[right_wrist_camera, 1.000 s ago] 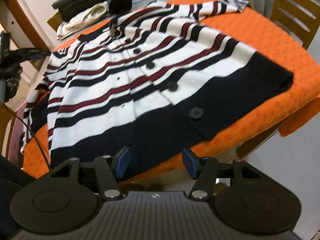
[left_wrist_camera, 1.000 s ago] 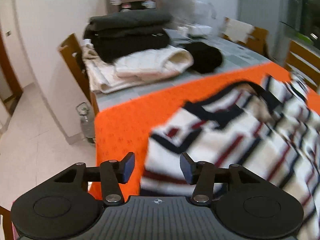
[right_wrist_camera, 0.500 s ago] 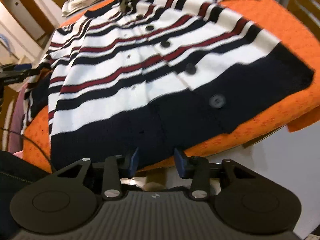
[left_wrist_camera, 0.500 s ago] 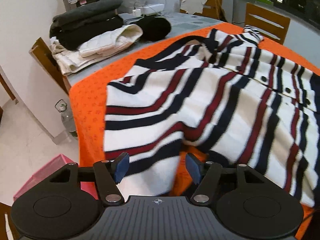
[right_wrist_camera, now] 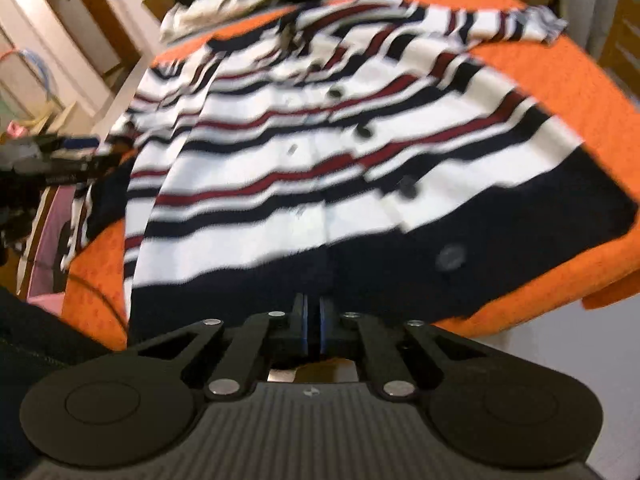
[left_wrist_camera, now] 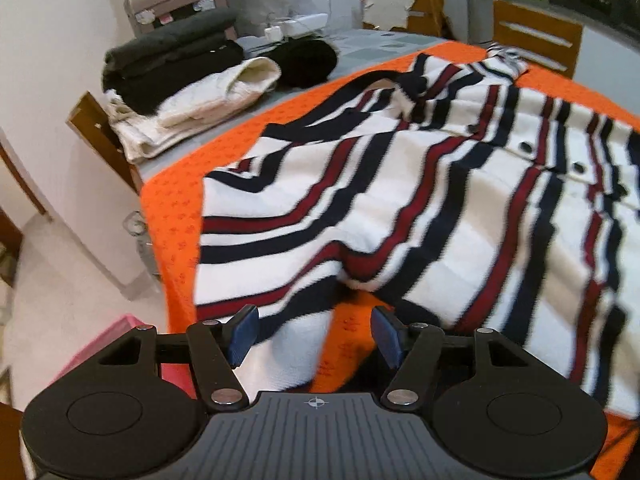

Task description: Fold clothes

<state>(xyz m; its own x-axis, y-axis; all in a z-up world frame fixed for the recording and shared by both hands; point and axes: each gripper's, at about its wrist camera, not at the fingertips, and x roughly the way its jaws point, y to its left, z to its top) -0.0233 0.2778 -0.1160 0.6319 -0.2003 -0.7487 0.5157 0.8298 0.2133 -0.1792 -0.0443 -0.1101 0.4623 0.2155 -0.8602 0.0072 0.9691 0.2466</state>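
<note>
A white cardigan with navy and red stripes [left_wrist_camera: 420, 184] lies buttoned and spread flat on the orange tablecloth [left_wrist_camera: 176, 200]. In the left wrist view its sleeve [left_wrist_camera: 280, 280] runs toward me, and the cuff hangs over the table edge between the fingers of my left gripper [left_wrist_camera: 316, 334], which is open. In the right wrist view, blurred by motion, my right gripper [right_wrist_camera: 312, 322] is shut on the cardigan's [right_wrist_camera: 304, 152] navy bottom hem [right_wrist_camera: 400, 272] at the near table edge. The left gripper [right_wrist_camera: 52, 164] shows at the far left, by the sleeve.
Folded dark and cream clothes [left_wrist_camera: 180, 80] are stacked at the far left end of the table, with a black bundle [left_wrist_camera: 308, 60] beside them. Wooden chairs [left_wrist_camera: 536, 40] stand around the table. A pink bin [left_wrist_camera: 108, 344] sits on the floor on the left.
My right gripper went from open to shut on the navy hem. My left gripper came closer to the sleeve cuff and stayed open.
</note>
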